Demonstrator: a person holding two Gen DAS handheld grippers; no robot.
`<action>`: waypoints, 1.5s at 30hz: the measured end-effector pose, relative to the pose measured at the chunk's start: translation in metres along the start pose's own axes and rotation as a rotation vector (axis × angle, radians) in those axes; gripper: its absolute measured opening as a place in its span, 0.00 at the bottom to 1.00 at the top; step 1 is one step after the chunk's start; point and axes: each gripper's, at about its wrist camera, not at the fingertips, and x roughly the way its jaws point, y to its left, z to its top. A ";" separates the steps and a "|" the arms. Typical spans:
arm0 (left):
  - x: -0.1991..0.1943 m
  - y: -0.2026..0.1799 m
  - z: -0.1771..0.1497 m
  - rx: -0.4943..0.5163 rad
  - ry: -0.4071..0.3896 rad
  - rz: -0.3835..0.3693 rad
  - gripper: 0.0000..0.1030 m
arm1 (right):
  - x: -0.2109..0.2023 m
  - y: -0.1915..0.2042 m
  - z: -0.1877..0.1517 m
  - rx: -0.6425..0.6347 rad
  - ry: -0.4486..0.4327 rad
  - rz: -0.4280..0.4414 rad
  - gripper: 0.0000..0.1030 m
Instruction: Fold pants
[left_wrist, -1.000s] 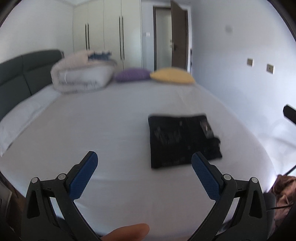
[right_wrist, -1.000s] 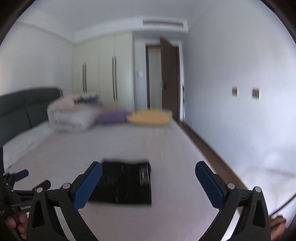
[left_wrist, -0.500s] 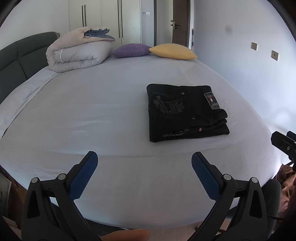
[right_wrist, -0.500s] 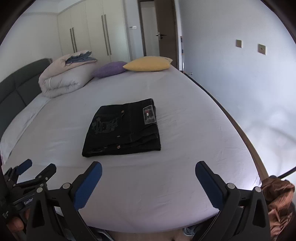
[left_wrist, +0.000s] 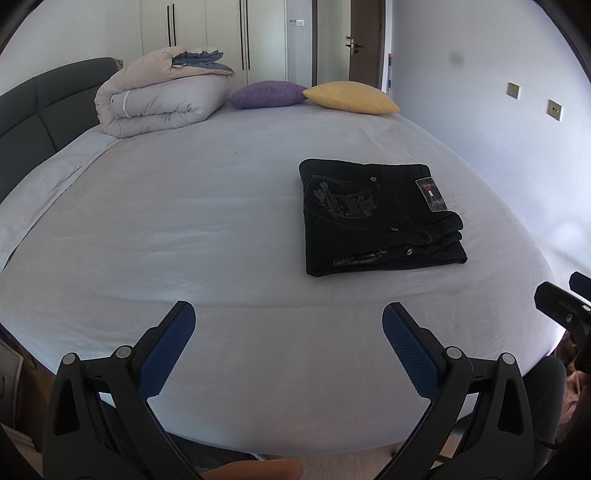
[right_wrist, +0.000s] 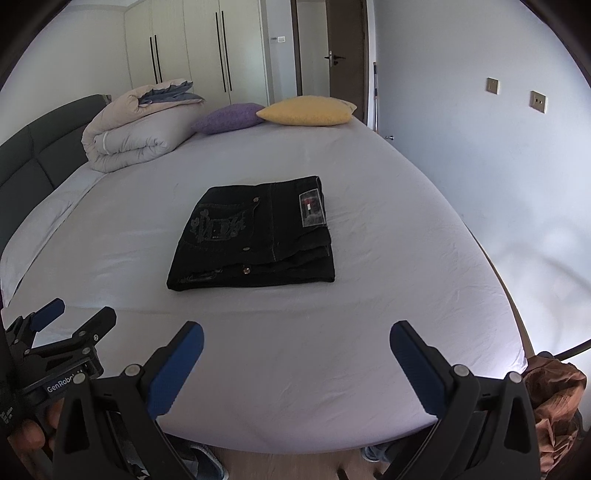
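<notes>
Black pants (left_wrist: 376, 218) (right_wrist: 255, 236) lie folded into a flat rectangle on the white bed (left_wrist: 207, 221) (right_wrist: 369, 295), with a label patch on top. My left gripper (left_wrist: 288, 317) is open above the bed's near edge, well short of the pants, which lie ahead and to its right. My right gripper (right_wrist: 295, 332) is open too, held back from the pants, which lie ahead and slightly left. Nothing is between either pair of blue pads. The left gripper (right_wrist: 74, 317) shows at the right wrist view's lower left; the right gripper's tip (left_wrist: 565, 306) shows at the left wrist view's right edge.
A rolled duvet (left_wrist: 162, 96) (right_wrist: 136, 129), a purple cushion (left_wrist: 266, 94) (right_wrist: 227, 117) and a yellow cushion (left_wrist: 351, 96) (right_wrist: 308, 110) lie at the far end, by the dark headboard (left_wrist: 40, 110). A brown cloth heap (right_wrist: 554, 398) sits on the floor at right. Wardrobe and door stand behind.
Both cameras have tilted down and steadied, so the bed and pants now sit higher and sharper in view. The pants have not moved. Both grippers stay open.
</notes>
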 end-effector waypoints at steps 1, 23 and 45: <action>0.000 0.000 0.000 0.001 0.000 0.000 1.00 | 0.000 0.001 0.000 -0.001 0.001 0.002 1.00; 0.000 0.001 -0.002 -0.002 0.004 0.001 1.00 | 0.000 0.007 -0.006 0.000 0.005 0.010 1.00; 0.000 0.001 -0.002 -0.004 0.004 0.001 1.00 | 0.001 0.009 -0.008 0.002 0.009 0.012 1.00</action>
